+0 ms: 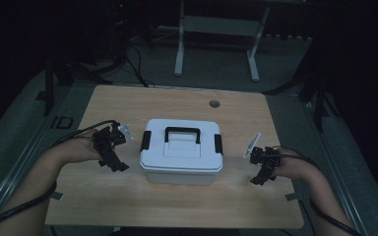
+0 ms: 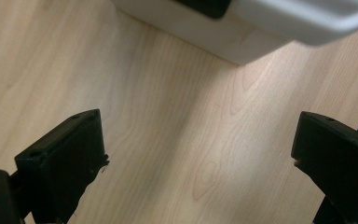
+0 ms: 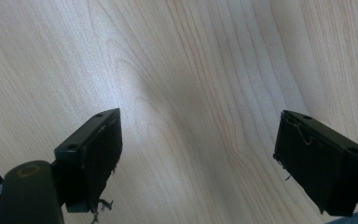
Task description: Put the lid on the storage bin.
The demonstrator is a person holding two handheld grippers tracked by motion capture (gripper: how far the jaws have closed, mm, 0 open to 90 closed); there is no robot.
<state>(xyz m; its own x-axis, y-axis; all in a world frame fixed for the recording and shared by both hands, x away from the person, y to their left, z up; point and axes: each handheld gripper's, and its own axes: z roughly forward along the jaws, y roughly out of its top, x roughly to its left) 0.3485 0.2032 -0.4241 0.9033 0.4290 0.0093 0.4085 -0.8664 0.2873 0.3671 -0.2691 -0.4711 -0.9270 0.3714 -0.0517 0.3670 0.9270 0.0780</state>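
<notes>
**Storage box sitting mid-bench, both grippers hovering empty beside it**

Forearms are coming in from the near edge of the wooden bench [image 1: 128,196], each hand holding a gripper. Left gripper [image 1: 112,160] is hovering just left of the white storage box [image 1: 182,150], not touching it, jaws standing wide apart with nothing between them. Left gripper view is looking down past those jaws at bare woodgrain, with the box's lower corner [image 2: 242,42] showing at the top. Right gripper [image 1: 264,173] is hovering right of the box, a bit farther off, jaws likewise spread wide and empty over bare bench [image 3: 191,93]. Cables are trailing back from both grippers along the forearms. Box is sitting near the bench centre, lid on, black handle [image 1: 182,132] lying flat on top, a black latch [image 1: 145,140] showing on each short side. Beyond the bench, a grey table frame [image 1: 216,39] is standing on the dark floor.
</notes>
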